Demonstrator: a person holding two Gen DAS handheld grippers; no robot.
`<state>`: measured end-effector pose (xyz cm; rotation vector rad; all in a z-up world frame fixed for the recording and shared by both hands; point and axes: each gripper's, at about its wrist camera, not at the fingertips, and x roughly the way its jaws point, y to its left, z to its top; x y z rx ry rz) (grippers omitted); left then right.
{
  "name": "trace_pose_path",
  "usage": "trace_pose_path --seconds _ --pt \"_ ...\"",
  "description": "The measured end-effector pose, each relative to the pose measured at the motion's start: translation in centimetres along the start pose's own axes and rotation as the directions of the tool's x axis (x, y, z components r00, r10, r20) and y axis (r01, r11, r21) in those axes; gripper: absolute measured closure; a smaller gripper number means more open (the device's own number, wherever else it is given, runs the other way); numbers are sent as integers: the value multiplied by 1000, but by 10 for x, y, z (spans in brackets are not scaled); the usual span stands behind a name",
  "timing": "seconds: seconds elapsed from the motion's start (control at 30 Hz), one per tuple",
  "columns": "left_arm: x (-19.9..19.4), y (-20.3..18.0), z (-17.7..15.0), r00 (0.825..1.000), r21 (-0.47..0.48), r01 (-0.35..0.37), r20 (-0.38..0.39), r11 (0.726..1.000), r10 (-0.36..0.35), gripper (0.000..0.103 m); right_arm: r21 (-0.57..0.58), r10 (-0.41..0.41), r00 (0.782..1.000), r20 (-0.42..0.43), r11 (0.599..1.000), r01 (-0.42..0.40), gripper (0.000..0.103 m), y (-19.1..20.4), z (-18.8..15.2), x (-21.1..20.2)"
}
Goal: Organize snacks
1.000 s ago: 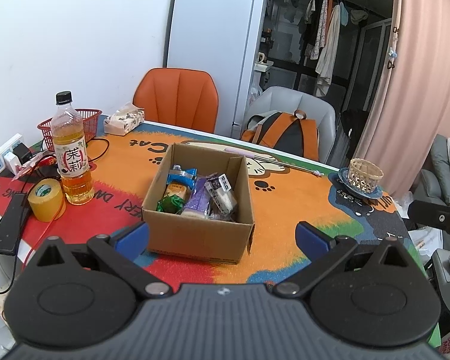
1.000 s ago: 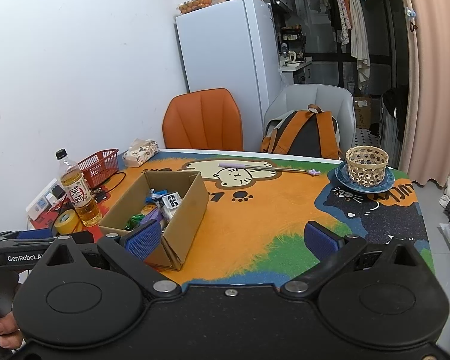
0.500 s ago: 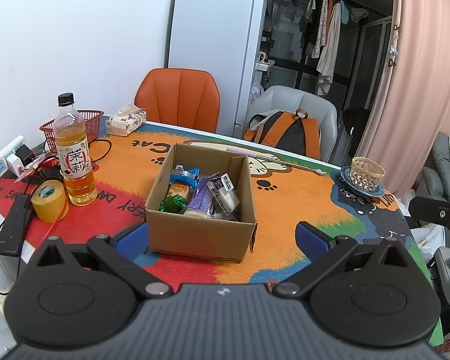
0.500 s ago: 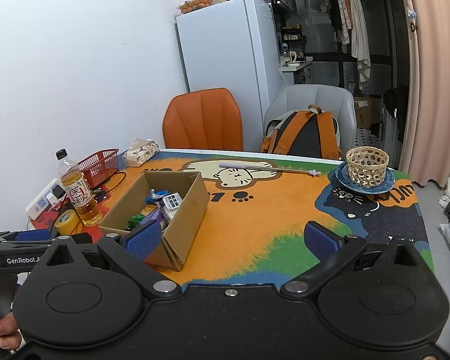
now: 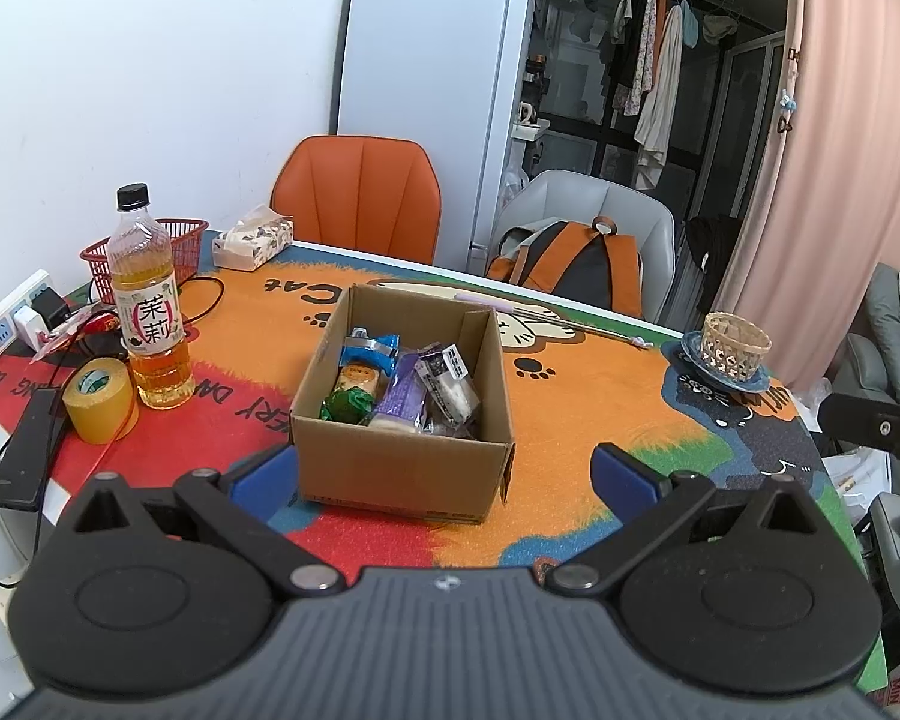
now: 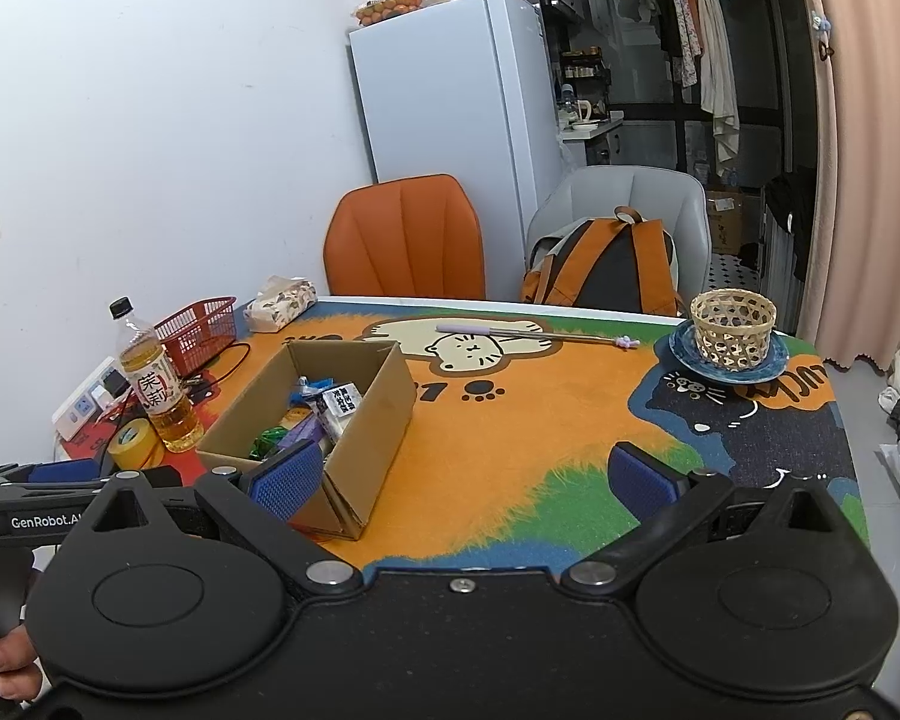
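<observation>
Inside cardboard box (image 5: 399, 462): wrapped snacks (image 5: 402, 384)

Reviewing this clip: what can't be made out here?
- Lower snacks in the cardboard box: both views, buried under the top packets and box walls.
- Table near edge: both views, behind the gripper bodies.
- Woven basket contents: both views, the rim hides the inside.

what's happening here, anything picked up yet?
Not yet. A person holds a claw in each hand over the table, and both are open and empty. The left claw faces the cardboard box, which stands on the cat-print mat with several wrapped snacks inside. The right claw is further right, with the box at its left finger. A small woven basket sits empty on a blue plate at the far right.
</observation>
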<state>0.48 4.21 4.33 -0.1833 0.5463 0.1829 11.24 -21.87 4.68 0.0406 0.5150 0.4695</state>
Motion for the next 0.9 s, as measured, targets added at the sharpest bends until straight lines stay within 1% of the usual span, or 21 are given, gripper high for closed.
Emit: trace_pose_path --seconds 0.9 --pt "-1 -2 -2 1000 8 11 6 1000 -11 0 -2 5 1000 -11 1000 -5 0 0 0 4"
